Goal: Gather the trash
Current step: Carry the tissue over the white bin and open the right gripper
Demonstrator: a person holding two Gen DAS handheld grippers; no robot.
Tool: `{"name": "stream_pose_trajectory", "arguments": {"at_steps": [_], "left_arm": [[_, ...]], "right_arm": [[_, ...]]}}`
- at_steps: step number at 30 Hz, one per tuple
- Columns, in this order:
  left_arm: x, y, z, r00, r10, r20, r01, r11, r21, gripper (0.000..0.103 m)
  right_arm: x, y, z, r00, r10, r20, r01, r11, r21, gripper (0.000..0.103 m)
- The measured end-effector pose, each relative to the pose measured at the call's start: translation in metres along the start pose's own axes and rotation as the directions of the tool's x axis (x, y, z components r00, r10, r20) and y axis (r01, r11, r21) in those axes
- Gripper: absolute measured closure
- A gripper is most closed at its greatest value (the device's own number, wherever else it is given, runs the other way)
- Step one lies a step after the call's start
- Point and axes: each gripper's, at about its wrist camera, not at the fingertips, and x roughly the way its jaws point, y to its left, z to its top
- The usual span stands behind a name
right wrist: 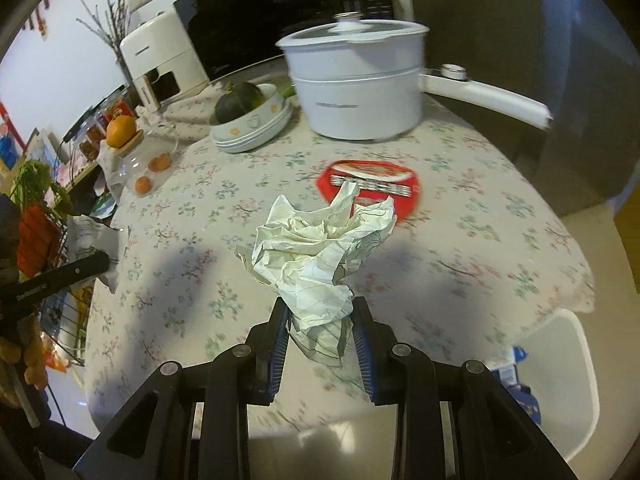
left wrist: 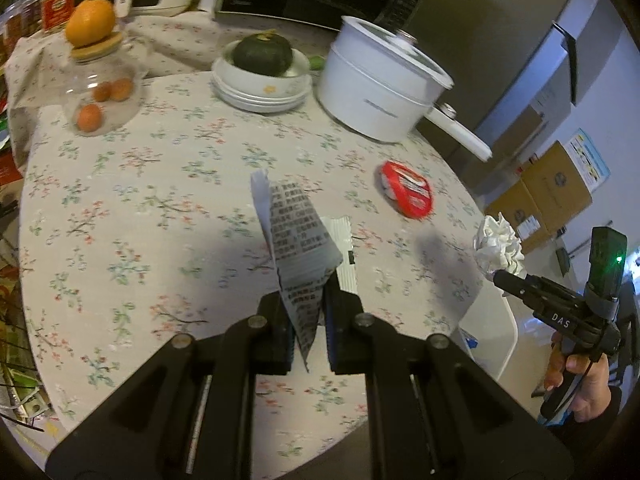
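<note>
My left gripper (left wrist: 307,300) is shut on a torn printed paper scrap (left wrist: 298,240), held up above the round floral table (left wrist: 140,208). A white wrapper piece (left wrist: 344,248) lies on the cloth just behind that scrap. My right gripper (right wrist: 320,316) is shut on a crumpled white paper ball (right wrist: 320,240), above the table's near edge. In the left wrist view the same paper ball (left wrist: 500,248) shows at the right edge, in the right gripper (left wrist: 500,278) held by a hand (left wrist: 576,372). A red round packet (right wrist: 370,184) lies flat on the table beyond the ball.
A white bin (right wrist: 560,380) stands on the floor beside the table's near right edge. On the table's far side are a white lidded pot (right wrist: 356,80), stacked bowls with a dark squash (right wrist: 252,120) and a glass jar topped with an orange (left wrist: 96,76). Cardboard boxes (left wrist: 552,196) stand beyond.
</note>
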Motion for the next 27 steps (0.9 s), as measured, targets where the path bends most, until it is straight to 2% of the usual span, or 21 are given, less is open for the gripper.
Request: {"name": "stream_pose_trajectory", "arguments": {"at_steps": [9, 14, 22, 27], "left_arm": [[0.019, -0.046, -0.008, 0.998, -0.05, -0.047, 0.052, 0.998, 0.041, 0.09], [0.03, -0.077, -0.017, 0.995, -0.064, -0.075, 0.072, 0.992, 0.105, 0.09], [0.05, -0.125, -0.035, 0.988, -0.082, -0.128, 0.105, 0.977, 0.185, 0.09], [0.062, -0.158, -0.043, 0.983, -0.107, -0.149, 0.139, 0.963, 0.231, 0.09]], "right_arm": [[-0.039, -0.069, -0.025, 0.999, -0.044, 0.011, 0.042, 0.991, 0.126, 0.072], [-0.053, -0.1, -0.043, 0.997, -0.072, -0.005, 0.071, 0.983, 0.169, 0.071], [-0.066, -0.163, -0.081, 0.992, -0.107, -0.073, 0.124, 0.953, 0.278, 0.072], [-0.059, -0.195, -0.1, 0.983, -0.117, -0.139, 0.158, 0.929, 0.335, 0.071]]}}
